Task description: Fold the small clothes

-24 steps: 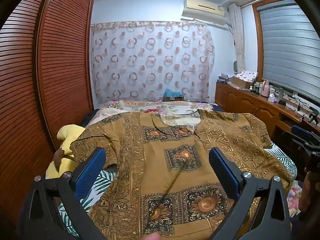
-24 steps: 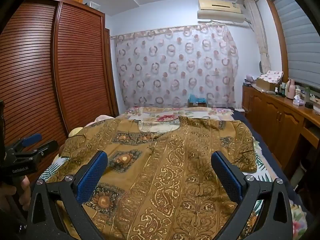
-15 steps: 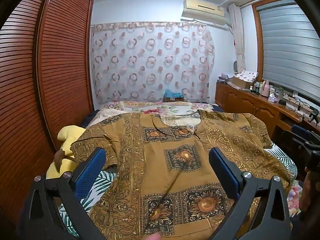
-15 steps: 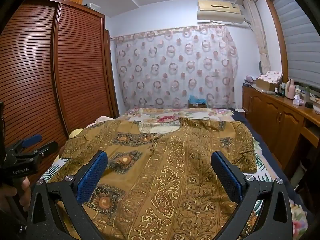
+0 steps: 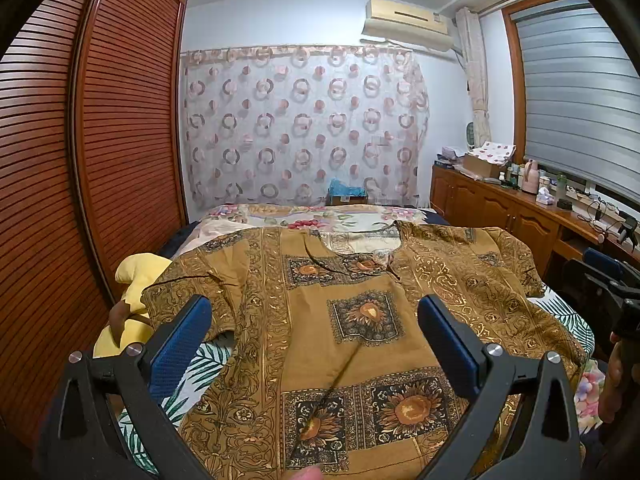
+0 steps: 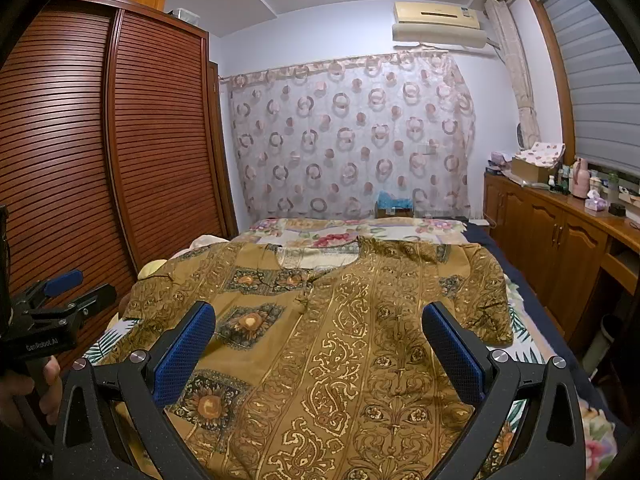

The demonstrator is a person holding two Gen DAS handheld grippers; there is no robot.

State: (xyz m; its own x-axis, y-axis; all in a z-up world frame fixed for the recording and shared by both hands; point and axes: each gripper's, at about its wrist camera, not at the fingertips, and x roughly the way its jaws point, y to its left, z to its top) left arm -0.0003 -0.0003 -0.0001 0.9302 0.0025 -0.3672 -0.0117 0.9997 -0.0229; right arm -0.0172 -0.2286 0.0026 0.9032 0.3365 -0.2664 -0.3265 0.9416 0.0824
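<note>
Shirt (image 5: 352, 344) lies spread flat, face up, on the bed (image 5: 304, 216), collar at the far end. My left gripper (image 5: 314, 332) and right gripper (image 6: 318, 340) hover over the near hem, both with jaws wide apart, nothing between them. I'd pinch one sleeve edge and the matching hem corner, then fold inward along the printed border. Thin woven fabric, mustard with gold scrolls and sunflower squares (likely slippery, will wrinkle); short sleeves, open neckline.
</note>
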